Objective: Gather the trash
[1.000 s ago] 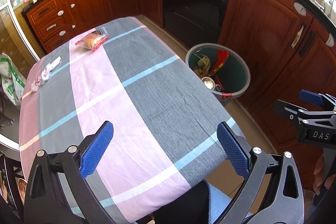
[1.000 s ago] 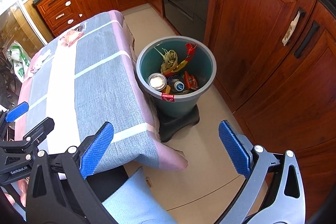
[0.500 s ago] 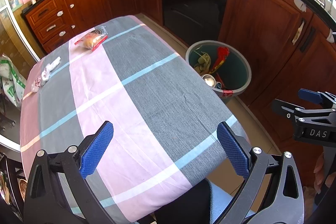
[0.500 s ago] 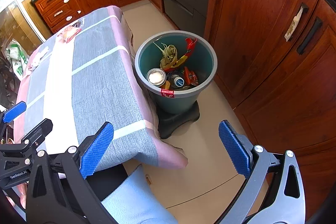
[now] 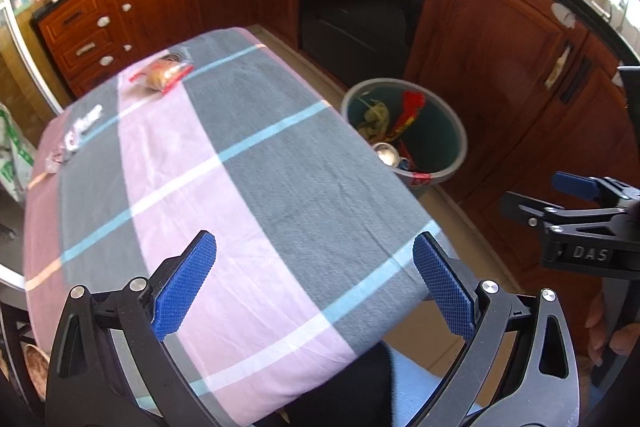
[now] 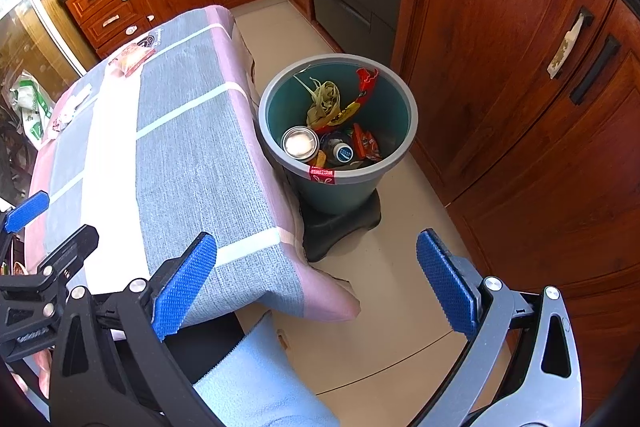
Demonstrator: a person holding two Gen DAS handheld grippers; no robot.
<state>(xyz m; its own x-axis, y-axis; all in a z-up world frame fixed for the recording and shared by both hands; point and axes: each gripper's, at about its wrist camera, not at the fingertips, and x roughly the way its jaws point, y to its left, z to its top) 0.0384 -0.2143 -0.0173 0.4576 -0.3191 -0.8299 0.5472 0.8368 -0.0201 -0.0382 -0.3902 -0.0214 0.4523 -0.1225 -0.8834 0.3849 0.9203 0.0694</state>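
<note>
Left tool (image 5: 314, 281): jaws wide apart, nothing between them; held above the near end of the bench (image 5: 248, 187).
Right tool (image 6: 316, 283): likewise spread wide and empty, off the bench's corner, facing the bin (image 6: 338, 131).
Snack packet (image 5: 162, 75): far end of the bench, clear film with red edges. Judged light, crinkly, slippery; pinch a sealed edge.
White wrapper (image 5: 78, 135): far left edge, blurred. Judged flimsy; pinch across its middle.
Bin: on the floor just beside the bench, part-full.
</note>
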